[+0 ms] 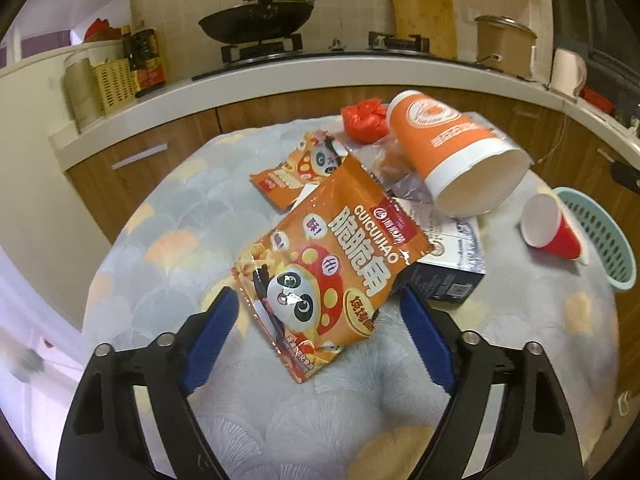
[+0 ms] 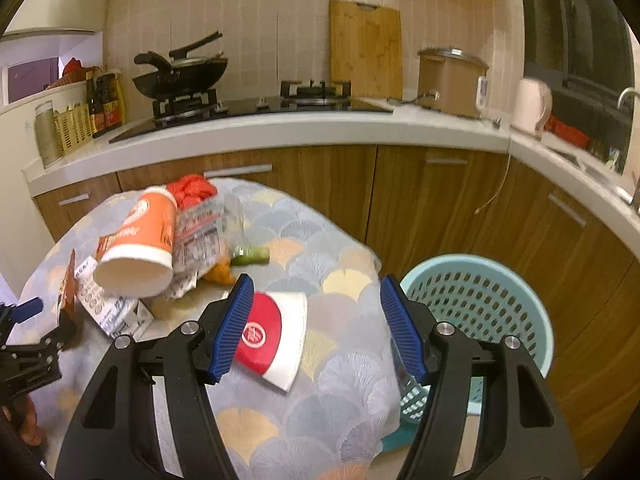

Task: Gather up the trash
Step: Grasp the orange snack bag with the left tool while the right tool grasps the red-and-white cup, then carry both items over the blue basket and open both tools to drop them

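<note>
From the left wrist camera, the left gripper (image 1: 316, 300) stands wide open with nothing in it, its blue pads on either side of the near end of a big orange snack bag (image 1: 332, 272). The bag lies on the patterned table cloth (image 1: 160, 264), its far corner resting on a white and dark carton (image 1: 448, 268). This looks like the approach before a first pick; the next move calls for lowering onto the bag's edge and closing, since the flat foil may slip. Behind it lie a smaller snack bag (image 1: 296, 172), a tipped orange cup (image 1: 456, 152), a clear wrapper (image 1: 396, 172) and a crumpled red bag (image 1: 366, 118). A small red cup (image 1: 552, 228) lies on its side near the table edge, with the teal basket (image 1: 604, 240) just beyond.

From the right wrist camera, the right gripper (image 2: 316, 300) is also wide open and empty, hovering over the red cup (image 2: 272, 332), which lies nearer the left pad. The basket (image 2: 476, 312) stands off the table, close by on the right. A centred grip on the cup, then a short carry over the table edge, seems needed. The orange cup (image 2: 140, 248), the wrapper (image 2: 200, 240) and a green scrap (image 2: 250, 256) lie farther back, clear of the path.
</note>
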Motion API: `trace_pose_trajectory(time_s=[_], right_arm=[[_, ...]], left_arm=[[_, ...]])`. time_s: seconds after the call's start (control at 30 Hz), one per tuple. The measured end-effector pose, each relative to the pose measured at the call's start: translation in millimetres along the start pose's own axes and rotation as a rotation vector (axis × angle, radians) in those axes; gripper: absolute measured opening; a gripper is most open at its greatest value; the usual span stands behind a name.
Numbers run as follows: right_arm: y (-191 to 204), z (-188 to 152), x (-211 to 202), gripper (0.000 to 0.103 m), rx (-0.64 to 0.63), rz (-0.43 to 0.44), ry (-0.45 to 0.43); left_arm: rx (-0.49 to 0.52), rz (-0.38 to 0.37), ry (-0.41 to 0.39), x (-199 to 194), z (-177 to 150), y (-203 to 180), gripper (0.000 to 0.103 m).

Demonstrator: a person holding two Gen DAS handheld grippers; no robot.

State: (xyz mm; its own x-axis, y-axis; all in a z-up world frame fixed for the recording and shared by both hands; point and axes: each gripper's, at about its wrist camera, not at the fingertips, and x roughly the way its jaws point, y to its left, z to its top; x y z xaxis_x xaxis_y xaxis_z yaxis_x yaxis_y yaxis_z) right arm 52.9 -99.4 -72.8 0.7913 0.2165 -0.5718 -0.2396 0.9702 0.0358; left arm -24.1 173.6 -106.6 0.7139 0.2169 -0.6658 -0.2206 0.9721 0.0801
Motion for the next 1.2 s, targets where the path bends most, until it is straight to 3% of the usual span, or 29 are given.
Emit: trace_pose_trajectory(time_s=[0.17, 0.27, 0.33, 0.53, 0.63, 1.03, 1.07, 1.1, 1.2], right_arm=[[1, -13, 19, 0.063, 0.013, 0.072, 0.080], [6, -20, 31, 0.071, 0.018, 0.103, 0.123], [11, -23, 38, 0.073, 0.020, 0.126, 0.148], [24, -23, 54, 0.087, 0.042, 0.168, 0.200], [25, -21, 64, 0.091, 0.082, 0.200, 0.232], [18, -23, 93, 0.091, 0.198, 0.226, 0.317], [19, -23, 92, 0.089, 0.196, 0.224, 0.314], [18, -23, 92, 0.078, 0.188, 0.224, 0.312], [19, -22, 88, 0.075, 0.168, 0.215, 0.292]], left_arm=[[0.010, 0.038, 0.029, 9, -1, -5, 0.062], [0.011, 0.042, 0.030, 10, 0, -5, 0.053], [0.010, 0.045, 0.027, 10, 1, -4, 0.036], [-0.011, 0.042, 0.016, 8, 4, 3, 0.020], [-0.026, 0.037, 0.003, 6, 7, 8, 0.015], [-0.110, 0.000, -0.048, -5, 14, 28, 0.004], [-0.112, -0.002, -0.053, -6, 15, 28, 0.003], [-0.112, -0.003, -0.057, -7, 16, 29, 0.003], [-0.117, -0.017, -0.073, -10, 17, 28, 0.002]])
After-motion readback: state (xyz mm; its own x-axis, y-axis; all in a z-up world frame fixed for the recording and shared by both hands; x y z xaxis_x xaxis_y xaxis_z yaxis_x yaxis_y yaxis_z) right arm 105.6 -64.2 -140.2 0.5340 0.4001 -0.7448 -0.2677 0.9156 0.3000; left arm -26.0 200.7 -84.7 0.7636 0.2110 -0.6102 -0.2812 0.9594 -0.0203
